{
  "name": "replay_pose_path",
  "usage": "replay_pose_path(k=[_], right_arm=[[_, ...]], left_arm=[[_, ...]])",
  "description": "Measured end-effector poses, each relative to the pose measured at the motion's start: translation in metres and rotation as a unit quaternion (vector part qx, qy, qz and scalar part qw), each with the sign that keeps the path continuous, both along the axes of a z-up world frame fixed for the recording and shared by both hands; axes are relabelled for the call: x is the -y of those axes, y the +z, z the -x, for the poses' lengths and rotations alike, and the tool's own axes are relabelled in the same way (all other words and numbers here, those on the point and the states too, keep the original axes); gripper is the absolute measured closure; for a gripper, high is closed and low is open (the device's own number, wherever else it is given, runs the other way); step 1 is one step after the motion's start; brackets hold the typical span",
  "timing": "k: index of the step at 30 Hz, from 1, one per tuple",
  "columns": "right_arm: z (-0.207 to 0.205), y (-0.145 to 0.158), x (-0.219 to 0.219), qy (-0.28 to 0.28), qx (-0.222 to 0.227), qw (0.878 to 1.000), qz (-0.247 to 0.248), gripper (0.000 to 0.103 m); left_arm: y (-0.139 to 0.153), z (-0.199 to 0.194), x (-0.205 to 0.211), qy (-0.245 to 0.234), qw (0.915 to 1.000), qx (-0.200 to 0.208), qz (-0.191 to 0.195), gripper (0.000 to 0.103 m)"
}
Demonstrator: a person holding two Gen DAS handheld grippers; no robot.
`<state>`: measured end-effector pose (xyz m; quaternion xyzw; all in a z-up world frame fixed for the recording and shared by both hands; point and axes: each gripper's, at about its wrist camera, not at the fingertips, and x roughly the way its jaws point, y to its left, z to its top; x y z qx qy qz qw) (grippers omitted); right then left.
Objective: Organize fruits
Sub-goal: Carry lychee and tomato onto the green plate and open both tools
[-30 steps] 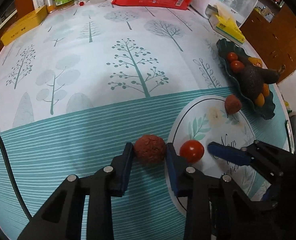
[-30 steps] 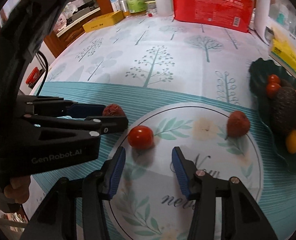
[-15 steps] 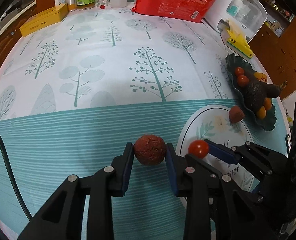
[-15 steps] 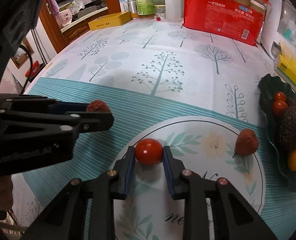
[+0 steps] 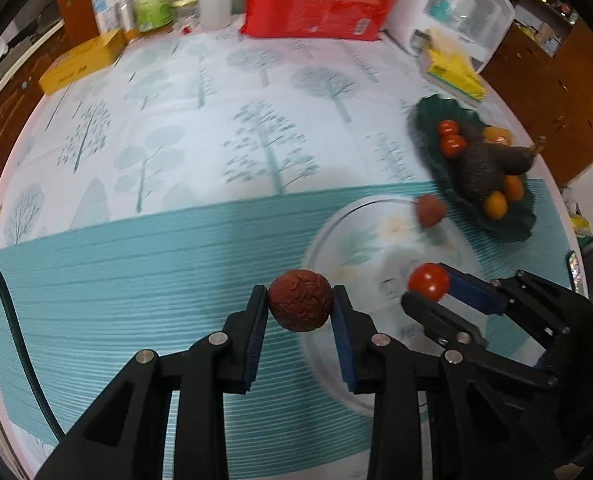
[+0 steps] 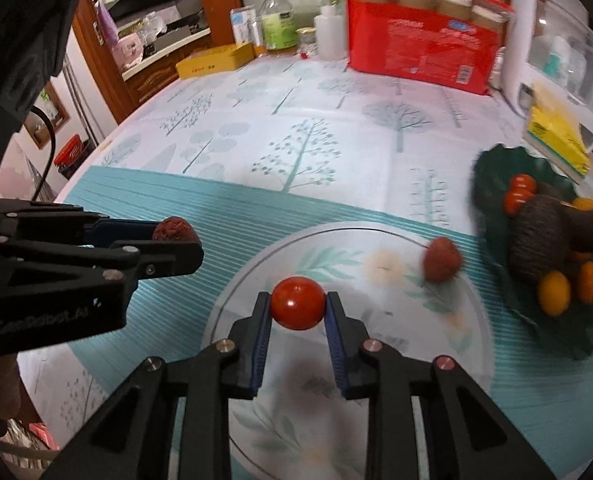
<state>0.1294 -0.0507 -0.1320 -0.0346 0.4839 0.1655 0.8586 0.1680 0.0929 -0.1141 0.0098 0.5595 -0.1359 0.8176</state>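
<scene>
My left gripper is shut on a dark red wrinkled lychee and holds it above the teal striped cloth; it also shows in the right wrist view. My right gripper is shut on a red cherry tomato, lifted over the round printed placemat; the tomato also shows in the left wrist view. A second lychee lies on the placemat by the dark green leaf-shaped fruit dish, which holds tomatoes, avocados and small orange fruits.
At the table's far edge stand a red package, bottles, a yellow box, a white appliance and a yellow tissue pack. Wooden cabinets stand to the left.
My right gripper closed on the tomato about half a second ago. Both grippers have since risen with their fruits; the scene is motion-blurred.
</scene>
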Motion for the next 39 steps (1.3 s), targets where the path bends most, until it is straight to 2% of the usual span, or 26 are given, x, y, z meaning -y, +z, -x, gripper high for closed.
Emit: replay_pose_path(k=[6, 14, 17, 20, 24, 29, 35, 39], right_arm=[[0.012, 0.054, 0.057, -0.046, 0.038, 0.998, -0.004, 0.076], [-0.004, 0.151, 0.150, -0.111, 0.107, 0.988, 0.000, 0.076], [-0.016, 0.181, 0.186, -0.130, 0.131, 0.983, -0.004, 0.076], [-0.032, 0.192, 0.213, -0.147, 0.142, 0.979, 0.009, 0.076], [-0.058, 0.177, 0.245, -0.159, 0.120, 0.980, 0.004, 0.076], [-0.088, 0.126, 0.271, -0.167, 0.062, 0.984, -0.004, 0.076], [-0.101, 0.065, 0.274, -0.154, -0.003, 0.988, -0.012, 0.076], [-0.108, 0.035, 0.273, -0.144, -0.034, 0.989, -0.018, 0.076]], left_arm=[[0.052, -0.009, 0.056, -0.036, 0.9982, 0.047, 0.008, 0.073], [0.136, -0.044, 0.140, -0.075, 0.9891, 0.127, 0.006, 0.073], [0.153, -0.063, 0.166, -0.079, 0.9871, 0.140, 0.002, 0.073], [0.157, -0.087, 0.193, -0.076, 0.9880, 0.134, -0.002, 0.073], [0.135, -0.114, 0.220, -0.073, 0.9921, 0.101, -0.010, 0.072], [0.088, -0.135, 0.246, -0.072, 0.9945, 0.066, -0.038, 0.072], [0.028, -0.156, 0.261, -0.065, 0.9963, 0.014, -0.054, 0.072], [0.002, -0.164, 0.263, -0.063, 0.9960, -0.009, -0.062, 0.072]])
